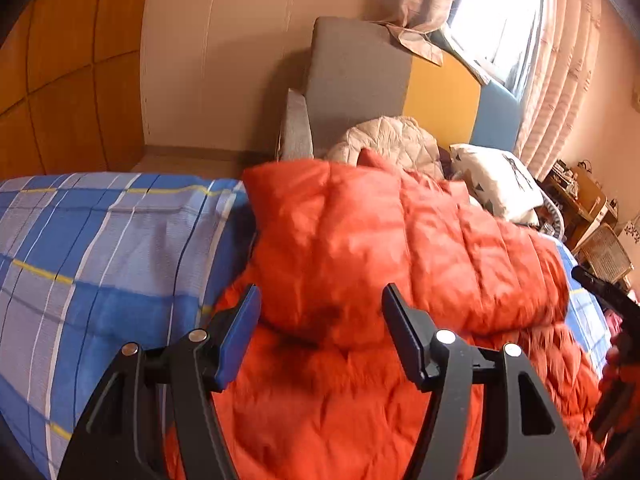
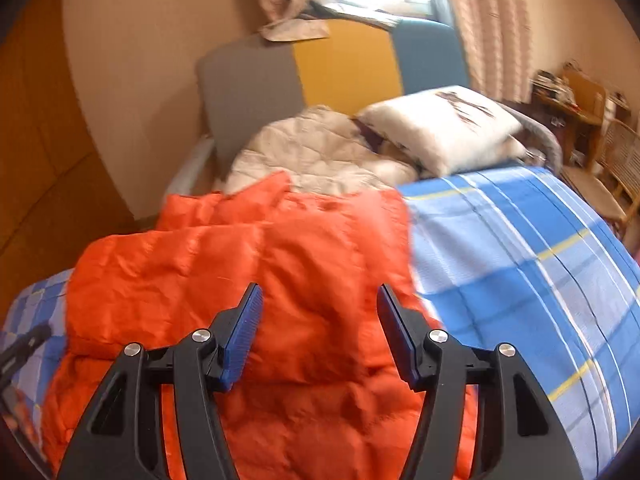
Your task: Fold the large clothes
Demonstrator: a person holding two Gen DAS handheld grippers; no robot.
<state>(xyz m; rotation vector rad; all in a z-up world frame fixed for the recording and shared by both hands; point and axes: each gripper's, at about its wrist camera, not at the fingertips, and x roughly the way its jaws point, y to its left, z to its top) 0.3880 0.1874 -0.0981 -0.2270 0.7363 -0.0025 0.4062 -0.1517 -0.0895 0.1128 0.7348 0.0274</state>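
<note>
The bed, in blue plaid sheeting, carries the orange puffer jacket, which lies part-folded with one panel lapped over the rest. Both the left tongs and the right tongs hang open above it, gripping nothing. Judging by this, a fold is just laid; next calls for seizing a fresh edge.

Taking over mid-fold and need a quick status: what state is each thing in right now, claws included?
Orange quilted puffer jacket: on the bed, one part folded over the rest.
Left claw: open, nothing gripped, above the jacket.
Right claw: open, nothing gripped, above the jacket.
Blue plaid bedsheet: spread flat, a few wrinkles.
Beige quilted garment: crumpled, unfolded, by the headboard.
White printed pillow: lying tilted on bedding.
</note>
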